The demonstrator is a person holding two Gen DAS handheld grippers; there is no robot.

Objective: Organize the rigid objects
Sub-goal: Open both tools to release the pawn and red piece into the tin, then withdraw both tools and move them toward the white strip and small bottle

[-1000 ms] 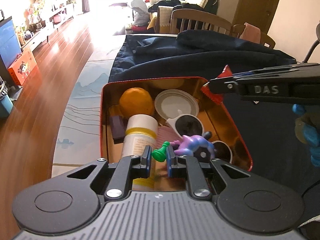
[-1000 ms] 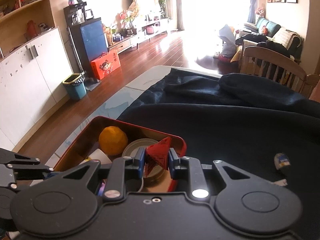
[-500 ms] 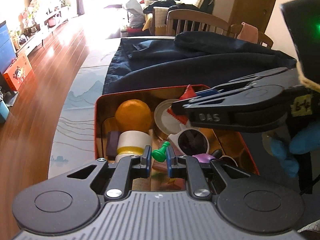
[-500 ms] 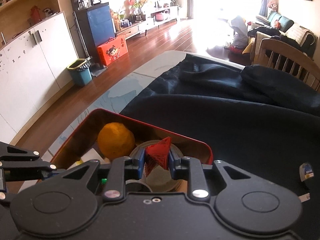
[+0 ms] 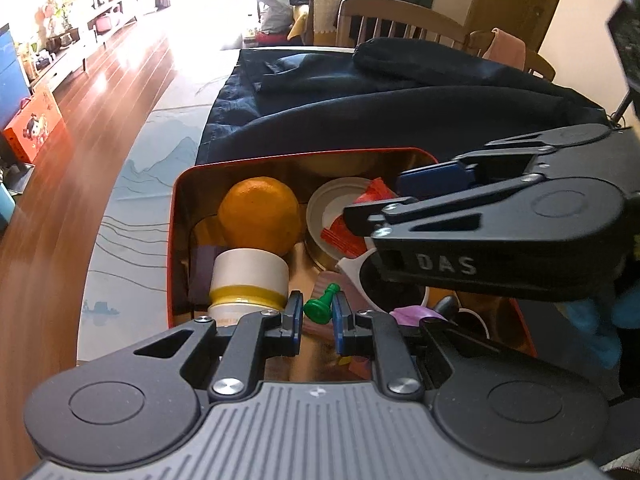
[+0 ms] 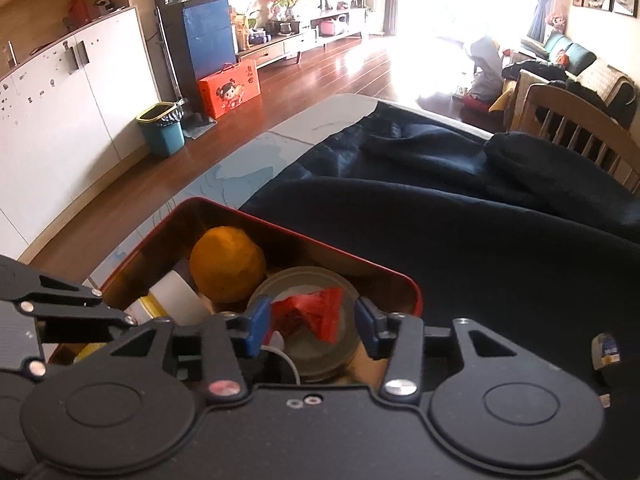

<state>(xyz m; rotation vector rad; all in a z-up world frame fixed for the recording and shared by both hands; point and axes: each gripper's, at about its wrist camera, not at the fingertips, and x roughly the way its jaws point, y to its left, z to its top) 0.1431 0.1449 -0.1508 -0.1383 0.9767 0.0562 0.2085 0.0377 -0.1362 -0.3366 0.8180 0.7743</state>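
Over the red tin (image 5: pixel 173 248), which sits on a table draped in dark navy cloth (image 6: pixel 500 240), both handheld grippers hang with their noses tilted down into it. The change is on the right: a second ago the right gripper (image 6: pixel 308 322) was pinched tight on a red crinkled packet (image 6: pixel 316 314), and half a second ago it was too, but now its jaws are opening and the blue pads stand clear on either side of the packet. The packet lies between them without being pressed, resting on the round metal lid (image 6: pixel 320 344) inside the tin, beside the orange (image 6: pixel 227 266). From the left wrist view the same packet (image 5: pixel 352 228) shows under the right gripper's fingers, over the lid's (image 5: pixel 320 208) white face.

That reads as a drop-off: 1 more item appears to be delivered into the tin, and the right gripper is likely free to go for something else, perhaps the small wrapped object (image 6: pixel 606 354) lying on the cloth to the right.

The left gripper (image 5: pixel 316 310) has not changed its grip. Its jaws are closed on a small green chess pawn (image 5: pixel 320 306), held above the tin's contents next to the white-capped bottle (image 5: pixel 248 280) and the white-framed sunglasses (image 5: pixel 384 280). The pawn is not yet released, so that placement remains to be done. The tin is already crowded, and the pawn could roll once let go.
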